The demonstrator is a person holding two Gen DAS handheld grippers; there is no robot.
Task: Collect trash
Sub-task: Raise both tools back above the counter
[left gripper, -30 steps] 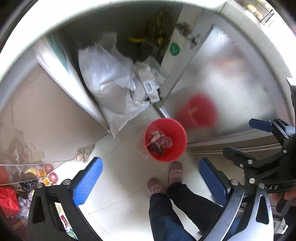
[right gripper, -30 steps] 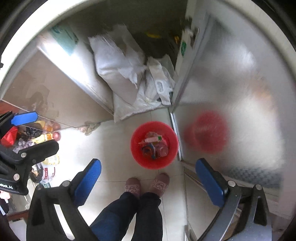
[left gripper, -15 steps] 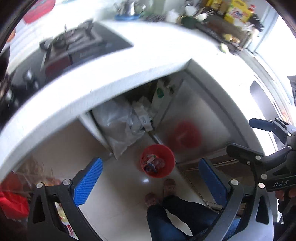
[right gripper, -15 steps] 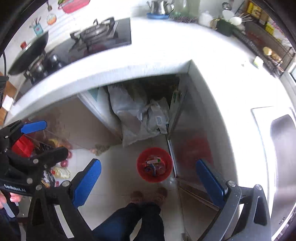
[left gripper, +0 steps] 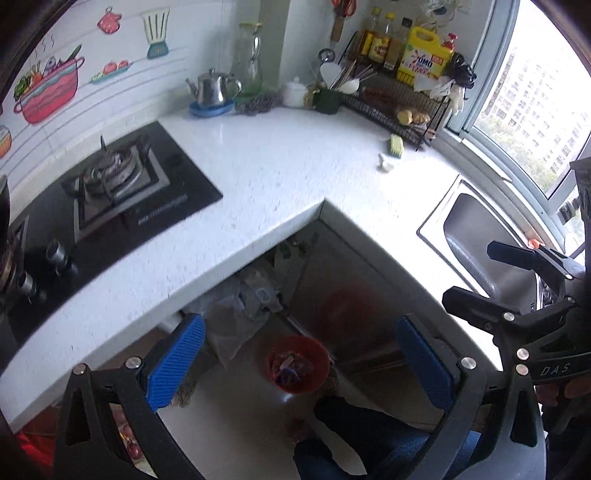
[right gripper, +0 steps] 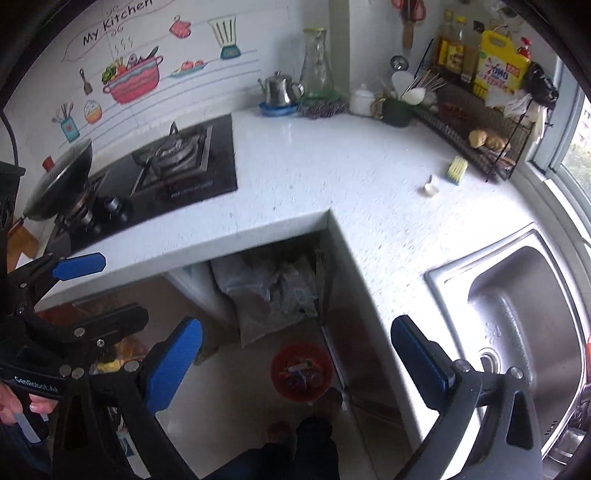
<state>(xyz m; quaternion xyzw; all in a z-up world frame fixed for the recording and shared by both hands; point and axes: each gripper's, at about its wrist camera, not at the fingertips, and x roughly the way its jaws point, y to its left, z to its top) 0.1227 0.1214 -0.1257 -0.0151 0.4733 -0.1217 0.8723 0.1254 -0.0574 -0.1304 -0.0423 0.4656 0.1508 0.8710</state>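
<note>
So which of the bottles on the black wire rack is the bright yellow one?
The big yellow jug with a handle at the rack's window end; the bottles beside it are slimmer and amber-brown.

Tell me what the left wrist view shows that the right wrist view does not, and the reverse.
Only the left wrist view shows apartment buildings through the window. Only the right wrist view shows the "My Kitchen" lettering, the wok on the stove, and the sink drain. Both show the red bin of trash on the floor, the kettle, the sponge, and open, empty tongs.
</note>
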